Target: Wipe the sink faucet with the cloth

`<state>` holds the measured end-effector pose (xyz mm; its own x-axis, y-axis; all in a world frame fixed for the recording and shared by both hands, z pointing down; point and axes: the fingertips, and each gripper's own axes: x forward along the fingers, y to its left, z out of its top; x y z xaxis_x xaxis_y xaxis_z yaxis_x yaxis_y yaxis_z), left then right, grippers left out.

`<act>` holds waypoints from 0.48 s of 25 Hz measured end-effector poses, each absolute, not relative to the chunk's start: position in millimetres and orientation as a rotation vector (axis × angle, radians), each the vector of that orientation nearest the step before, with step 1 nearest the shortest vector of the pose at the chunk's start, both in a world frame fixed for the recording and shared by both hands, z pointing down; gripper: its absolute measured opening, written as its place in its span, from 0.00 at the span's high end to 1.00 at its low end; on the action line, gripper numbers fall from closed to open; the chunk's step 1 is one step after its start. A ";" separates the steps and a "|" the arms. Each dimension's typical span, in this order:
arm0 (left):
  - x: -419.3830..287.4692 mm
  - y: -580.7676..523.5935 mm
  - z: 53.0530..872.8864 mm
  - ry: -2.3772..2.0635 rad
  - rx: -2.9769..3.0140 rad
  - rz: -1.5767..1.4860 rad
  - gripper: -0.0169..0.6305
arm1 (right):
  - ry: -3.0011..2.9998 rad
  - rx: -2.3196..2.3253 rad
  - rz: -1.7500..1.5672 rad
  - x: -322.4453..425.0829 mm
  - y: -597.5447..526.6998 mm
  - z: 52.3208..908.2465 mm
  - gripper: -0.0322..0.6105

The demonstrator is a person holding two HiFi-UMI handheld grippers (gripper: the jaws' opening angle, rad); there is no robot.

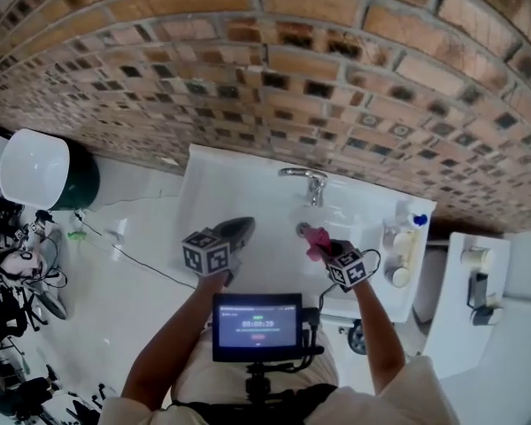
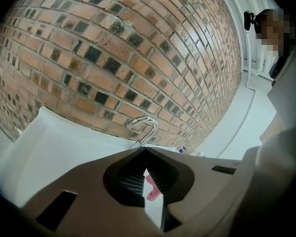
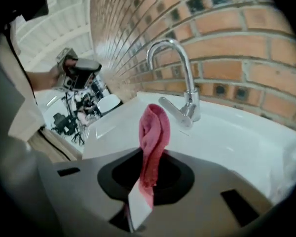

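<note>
**Pink cloth held up just short of the faucet**

Closest to us, right under the head camera, is a small screen (image 1: pixel 257 326) on its mount. It is lit, but the lines on it are too small for us to read. Beyond it, the brick wall (image 1: pixel 274 60) fills the whole top of the head view, with reddish bricks and dark ones mixed in. Against that wall stands the white sink (image 1: pixel 214 189), and both tools are out over its basin.

The left gripper (image 1: pixel 240 229) is over the left part of the basin, pointing toward the wall. In its own view we see the jaws pressed together at the tips with nothing clamped between them. A sliver of pink shows through the opening behind the tips.

To its right is the right gripper (image 1: pixel 322 251), and here the jaws are closed tight on the cloth (image 3: pixel 152 132). The chrome faucet (image 1: pixel 308 182) rises at the back of the basin with its curved spout and its lever. The pink cloth stands upright out of the right jaws in a folded loop. It sits just in front of the faucet's lever, near it but apart from it as far as we can see.

Smallest of all, a few bottles (image 1: pixel 405 235) are tucked on the sink's right-hand corner.
</note>
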<state>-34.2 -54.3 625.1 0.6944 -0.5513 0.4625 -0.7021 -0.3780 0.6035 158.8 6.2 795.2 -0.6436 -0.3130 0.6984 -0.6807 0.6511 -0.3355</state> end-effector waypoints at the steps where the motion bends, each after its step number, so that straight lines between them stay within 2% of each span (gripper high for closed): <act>1: -34.1 -54.5 624.1 -0.943 2.082 0.224 0.99 | -2.266 0.824 0.833 157.3 14.4 785.9 0.86; 6: -40.9 -54.8 629.4 -0.881 2.083 0.209 0.99 | -2.234 1.011 0.921 140.0 39.0 754.9 0.86; 12: -47.1 -57.0 626.7 -0.808 2.110 0.198 0.99 | -2.196 1.328 1.162 122.9 2.2 723.6 0.86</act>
<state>-47.1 -57.0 626.7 0.7790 -0.4777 0.4062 -0.6112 -0.4338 0.6619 122.9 2.2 723.6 -0.5149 -0.5841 0.6275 -0.8473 0.2356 -0.4760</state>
